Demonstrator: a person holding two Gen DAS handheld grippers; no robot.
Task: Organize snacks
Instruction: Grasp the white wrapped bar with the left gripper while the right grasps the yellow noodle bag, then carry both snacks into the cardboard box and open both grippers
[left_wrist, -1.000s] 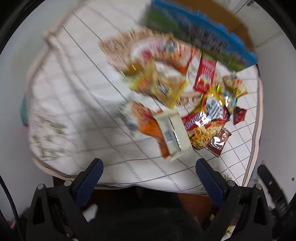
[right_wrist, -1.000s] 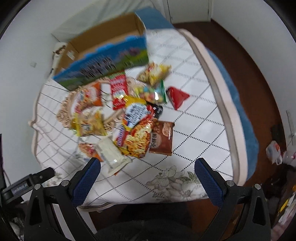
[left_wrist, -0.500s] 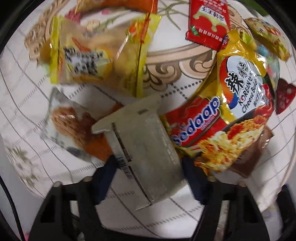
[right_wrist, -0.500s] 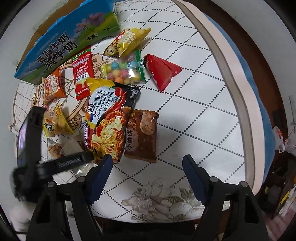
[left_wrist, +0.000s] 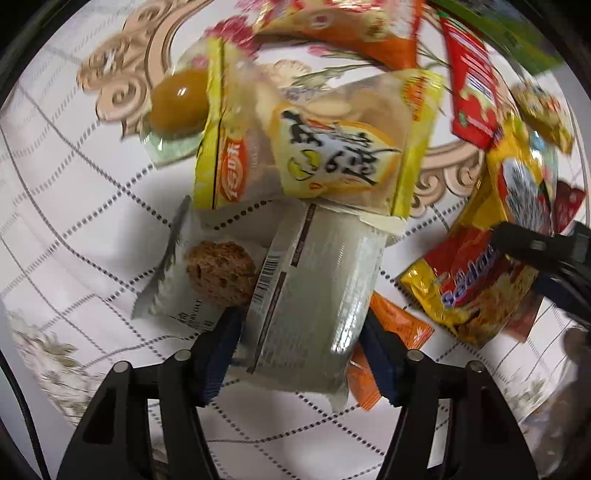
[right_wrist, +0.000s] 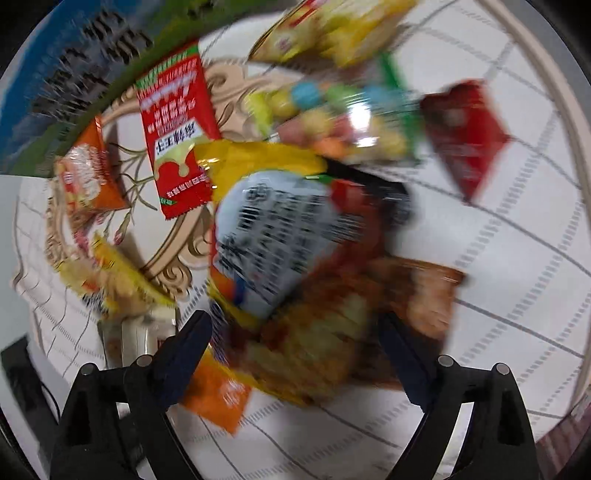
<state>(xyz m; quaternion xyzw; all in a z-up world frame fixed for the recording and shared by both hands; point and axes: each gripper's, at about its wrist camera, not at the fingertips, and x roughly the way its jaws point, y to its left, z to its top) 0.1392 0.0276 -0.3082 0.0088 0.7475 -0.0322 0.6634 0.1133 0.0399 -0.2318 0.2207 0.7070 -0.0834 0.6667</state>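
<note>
A heap of snack packets lies on a white quilted tablecloth (left_wrist: 74, 206). My left gripper (left_wrist: 301, 341) has its fingers against both sides of a pale silver wrapped packet (left_wrist: 314, 291) and grips it. A cookie packet (left_wrist: 207, 273) lies to its left and a yellow biscuit packet (left_wrist: 317, 147) just beyond. My right gripper (right_wrist: 295, 350) is open, its fingers on either side of the near end of a red and yellow Sedaap noodle packet (right_wrist: 291, 266), which also shows in the left wrist view (left_wrist: 491, 266). The right wrist view is blurred.
Around the noodles lie a red sachet (right_wrist: 177, 144), an orange packet (right_wrist: 88, 173), a bag of coloured candies (right_wrist: 332, 118), a dark red triangular packet (right_wrist: 465, 133) and a brown packet (right_wrist: 428, 295). A blue and green milk carton box (right_wrist: 74, 74) stands at the far left.
Both grippers have dropped from high above the table right down to the snacks. The left has closed on the silver packet; the right has come down around the noodle packet.
</note>
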